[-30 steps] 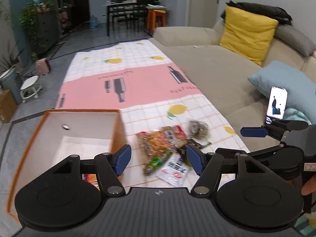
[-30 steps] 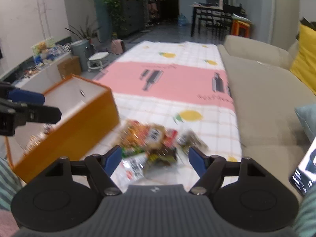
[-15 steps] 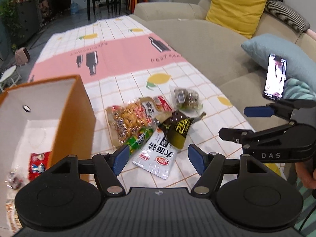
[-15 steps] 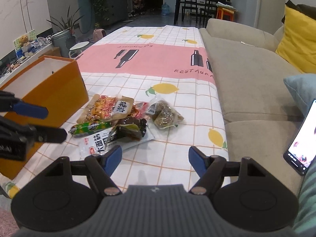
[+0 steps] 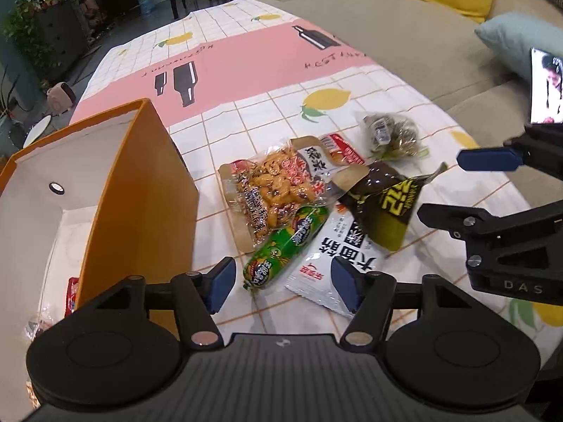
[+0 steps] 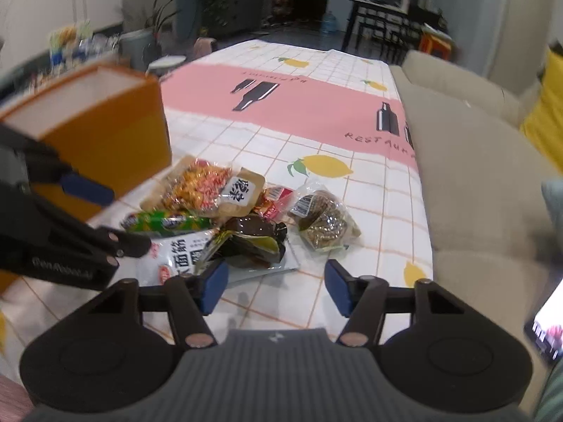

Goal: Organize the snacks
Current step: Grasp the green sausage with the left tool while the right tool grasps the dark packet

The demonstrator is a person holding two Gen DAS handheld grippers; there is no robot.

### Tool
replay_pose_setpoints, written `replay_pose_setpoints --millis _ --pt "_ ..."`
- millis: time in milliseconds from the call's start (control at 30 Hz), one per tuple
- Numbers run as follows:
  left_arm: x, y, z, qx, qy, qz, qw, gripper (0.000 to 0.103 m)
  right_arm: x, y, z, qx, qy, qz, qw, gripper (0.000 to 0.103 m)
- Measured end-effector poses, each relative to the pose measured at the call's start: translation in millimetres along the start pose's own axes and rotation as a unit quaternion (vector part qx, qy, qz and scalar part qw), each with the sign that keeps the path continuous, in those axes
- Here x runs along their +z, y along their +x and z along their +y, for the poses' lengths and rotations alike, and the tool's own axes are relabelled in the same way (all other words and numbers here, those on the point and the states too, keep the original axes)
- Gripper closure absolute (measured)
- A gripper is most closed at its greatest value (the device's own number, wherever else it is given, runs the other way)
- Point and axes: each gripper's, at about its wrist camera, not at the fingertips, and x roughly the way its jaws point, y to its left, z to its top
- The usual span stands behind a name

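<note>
Hovering with fingers apart and empty, jaws just narrowing, the left gripper (image 5: 279, 283) and right gripper (image 6: 272, 288) are lining up on the snack pile (image 5: 316, 204) heaped on the counter (image 5: 246, 119), at three o'clock of the orange box (image 5: 140, 190), judged its destination.

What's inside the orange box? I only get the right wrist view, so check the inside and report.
Observer: The orange box has a red packet on its floor, against the side wall nearest the pile.
Operator: Now give me the left tongs.
Observer: The left tongs are open and have just been closing. The near end of the green sausage shows in the gap between the pads, not gripped.
Operator: Check the box's inner wall.
Observer: It is white, with one small round hole in the far wall.
</note>
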Motion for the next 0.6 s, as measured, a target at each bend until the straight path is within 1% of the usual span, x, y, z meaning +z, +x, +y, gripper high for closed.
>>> replay_pose_setpoints --millis 133,233,333,400,467,500,567,600 --pt "2 11 2 0.004 0.003 0.007 1.0 0.035 2 16 4 -0.003 -0.034 -0.007 0.999 0.049" --pt "4 20 4 0.01 -0.003 0.015 0.9998 0.036 3 25 4 -0.003 -0.044 -0.012 0.999 0.055" --pt "5 26 7 0.009 -0.011 0.02 0.9997 0.036 4 30 5 0.002 -0.046 -0.013 0.999 0.067" --pt "5 28 8 0.007 -0.015 0.018 0.9997 0.036 2 29 7 0.004 -0.048 -0.01 0.999 0.082" --pt "6 29 10 0.004 -0.021 0.015 0.9997 0.036 0 29 8 0.002 -0.051 -0.006 0.999 0.093" --pt "6 30 12 0.002 -0.026 0.015 0.9996 0.037 -1 28 9 0.003 -0.05 -0.003 0.999 0.094" --pt "6 30 15 -0.011 -0.039 0.017 0.999 0.044 -2 26 8 0.004 -0.044 0.001 0.999 0.095" --pt "5 30 16 -0.02 -0.045 0.02 0.9986 0.051 -3 24 8 0.005 -0.042 0.003 0.999 0.096"
